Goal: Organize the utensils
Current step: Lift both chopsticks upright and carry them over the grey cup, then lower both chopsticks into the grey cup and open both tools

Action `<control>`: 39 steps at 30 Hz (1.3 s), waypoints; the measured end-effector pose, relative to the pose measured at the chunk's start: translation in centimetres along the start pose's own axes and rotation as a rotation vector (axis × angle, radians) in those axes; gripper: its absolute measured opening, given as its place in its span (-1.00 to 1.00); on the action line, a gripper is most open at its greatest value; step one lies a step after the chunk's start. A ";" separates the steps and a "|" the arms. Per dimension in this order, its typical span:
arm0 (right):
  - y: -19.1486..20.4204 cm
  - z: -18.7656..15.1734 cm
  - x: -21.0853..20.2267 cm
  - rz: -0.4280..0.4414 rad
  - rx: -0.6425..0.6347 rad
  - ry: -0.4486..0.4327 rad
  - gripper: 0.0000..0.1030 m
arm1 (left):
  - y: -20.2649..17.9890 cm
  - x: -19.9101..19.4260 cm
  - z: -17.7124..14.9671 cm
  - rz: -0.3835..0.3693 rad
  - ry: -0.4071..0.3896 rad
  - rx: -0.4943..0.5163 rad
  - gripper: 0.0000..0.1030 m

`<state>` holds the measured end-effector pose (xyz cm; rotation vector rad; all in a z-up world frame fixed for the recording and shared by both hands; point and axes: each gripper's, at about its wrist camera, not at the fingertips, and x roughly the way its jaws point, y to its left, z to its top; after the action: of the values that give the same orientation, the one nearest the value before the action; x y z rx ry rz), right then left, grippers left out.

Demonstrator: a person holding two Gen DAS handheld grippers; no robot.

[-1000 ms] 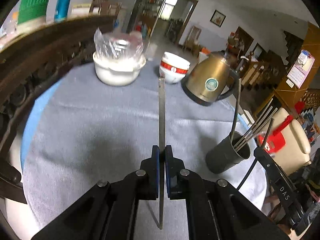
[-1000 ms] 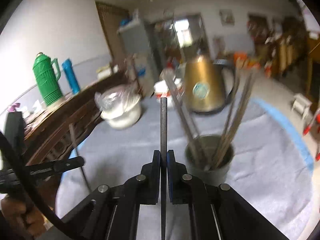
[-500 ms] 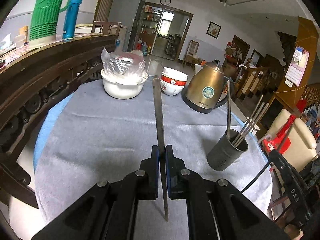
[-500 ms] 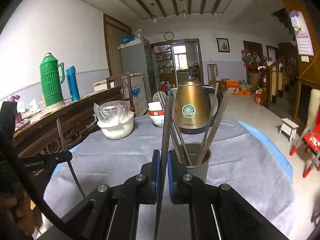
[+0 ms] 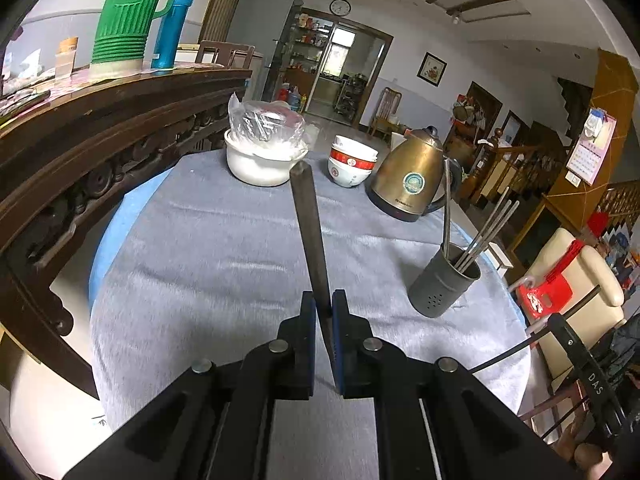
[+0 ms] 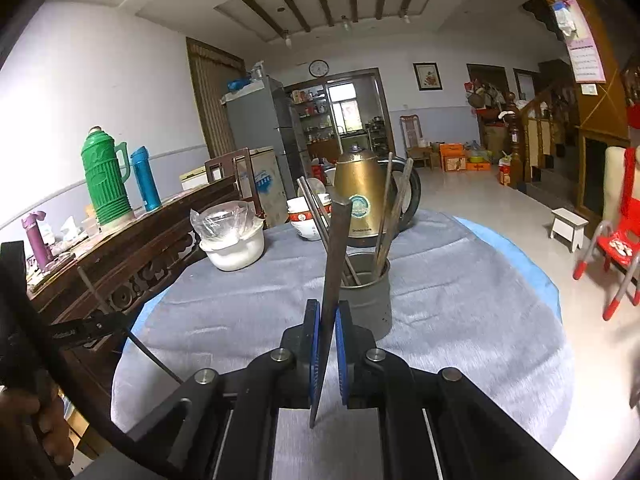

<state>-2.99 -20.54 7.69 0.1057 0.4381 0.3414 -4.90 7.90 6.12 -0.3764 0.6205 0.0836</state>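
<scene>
My left gripper [image 5: 323,304] is shut on a dark metal chopstick [image 5: 309,224] that points forward over the grey tablecloth [image 5: 208,264]. My right gripper [image 6: 325,312] is shut on another dark metal chopstick [image 6: 336,256], held tilted just in front of the grey utensil cup [image 6: 370,300]. The cup holds several metal chopsticks [image 6: 386,216]. In the left wrist view the cup [image 5: 442,286] stands to the right of my left gripper, well apart from it.
A gold kettle [image 5: 412,178], stacked red and white bowls [image 5: 352,162] and a white pot covered with plastic [image 5: 262,150] stand at the far side of the round table. A carved dark wooden sideboard [image 5: 80,132] runs along the left. A red chair [image 6: 616,244] stands on the right.
Both grippers have lifted and tilted up, so the room shows more. The right gripper's chopstick now leans right, in front of the cup. The left chopstick has tilted slightly left.
</scene>
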 end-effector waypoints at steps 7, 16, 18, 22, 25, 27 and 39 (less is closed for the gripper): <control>-0.9 0.3 0.4 0.013 0.047 -0.005 -0.85 | -0.6 0.2 0.6 -0.020 -0.001 -0.017 -0.86; -2.4 3.3 -0.5 0.038 0.126 -0.089 -0.85 | -2.8 0.0 3.3 -0.029 -0.062 -0.013 -0.86; -2.6 4.1 -1.0 0.040 0.128 -0.113 -0.85 | -3.7 0.2 3.7 -0.015 -0.074 0.005 -0.86; -2.7 5.2 -1.5 0.047 0.134 -0.144 -0.85 | -5.2 1.4 4.2 0.028 -0.069 0.037 -0.86; -2.6 5.4 -1.5 0.051 0.131 -0.147 -0.85 | -5.8 2.0 4.3 0.048 -0.058 0.047 -0.86; -2.4 5.5 -1.5 0.054 0.131 -0.148 -0.85 | -6.1 2.2 4.4 0.059 -0.055 0.054 -0.86; -2.6 5.8 -1.3 0.068 0.134 -0.148 -0.85 | -6.5 2.1 5.1 0.045 -0.055 0.060 -0.86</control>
<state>-0.79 -23.63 13.01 0.2756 0.3106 0.3684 0.87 3.65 10.79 -0.3013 0.5759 0.1175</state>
